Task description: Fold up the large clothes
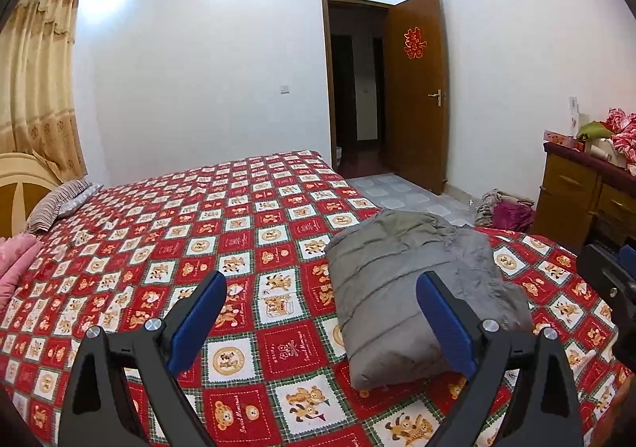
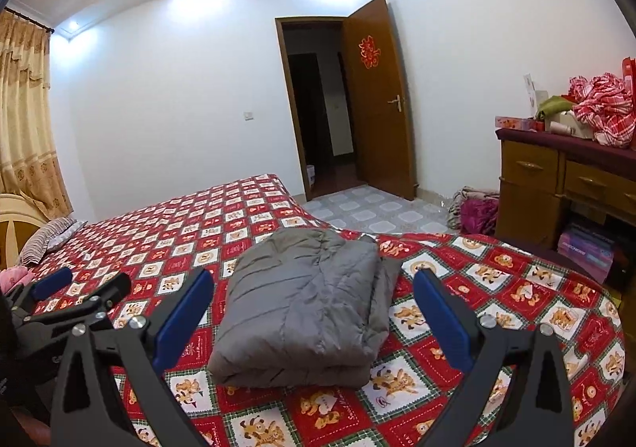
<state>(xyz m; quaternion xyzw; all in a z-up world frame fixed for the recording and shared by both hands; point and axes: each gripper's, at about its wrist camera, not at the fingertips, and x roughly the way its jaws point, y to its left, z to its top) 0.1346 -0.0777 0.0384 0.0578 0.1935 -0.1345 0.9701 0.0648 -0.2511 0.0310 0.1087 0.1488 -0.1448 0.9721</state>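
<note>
I am holding both claws spread wide and empty, the left gripper [image 1: 321, 290] and right gripper [image 2: 312, 288] hovering just short of the grey padded jacket [image 2: 306, 308]; it is lying folded into a thick bundle on the bear-print bedspread [image 2: 497, 288], near the bed's foot edge. To my eye the fold is looking nearly finished; I am judging it best to press the top layer flat and square the loose edges, rather than regrasping and spilling the stack.

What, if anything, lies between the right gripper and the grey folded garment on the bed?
Nothing visible does. The right gripper is open, facing the grey folded garment, with only bare patterned bedspread around it.
</note>
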